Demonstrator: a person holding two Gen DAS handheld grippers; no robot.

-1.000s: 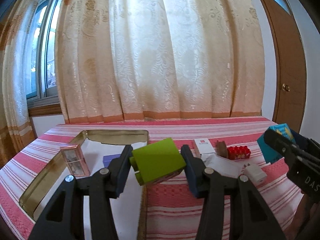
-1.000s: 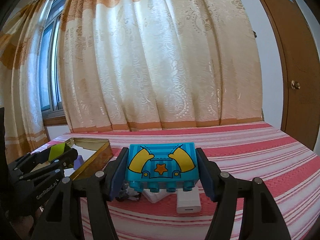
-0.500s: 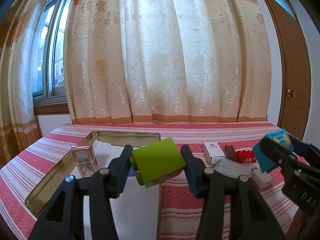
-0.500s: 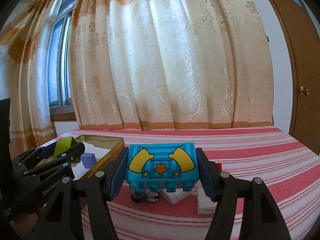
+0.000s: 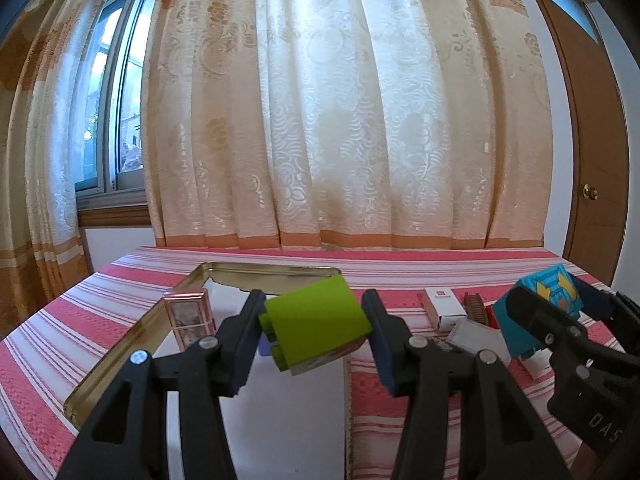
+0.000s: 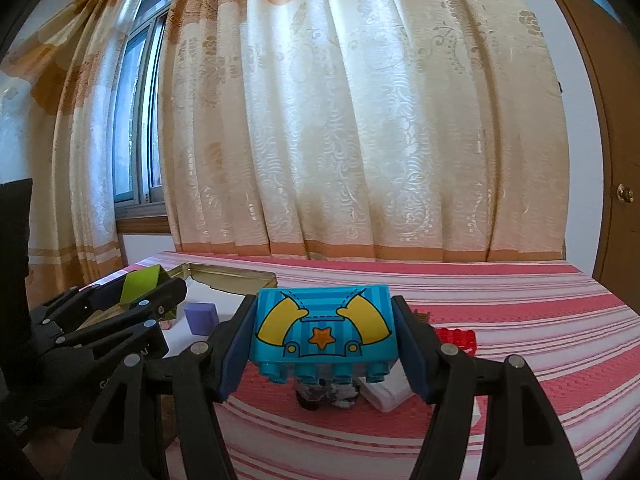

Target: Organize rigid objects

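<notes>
My left gripper point(image 5: 314, 330) is shut on a lime green toy block point(image 5: 316, 322), held tilted above the near right part of a shallow gold tin tray point(image 5: 120, 354). The same block point(image 6: 140, 282) and left gripper point(image 6: 168, 300) show at the left of the right wrist view. My right gripper point(image 6: 324, 336) is shut on a turquoise toy block point(image 6: 324, 330) printed with yellow shapes and an orange star, held above the striped cloth; the block point(image 5: 536, 312) also appears at the right of the left wrist view.
In the tray stand a pink-framed box point(image 5: 188, 314) and a purple cube point(image 6: 201, 317). On the red-striped tablecloth point(image 6: 520, 320) lie a white carton point(image 5: 442, 304), a brown comb point(image 5: 474, 306), a red brick point(image 6: 456, 336), a white charger and a small dark item point(image 6: 326, 394). Curtains hang behind.
Both grippers have drifted sideways with their blocks still gripped; the tray and the loose items have shifted right in the views. Neither grip has altered.
</notes>
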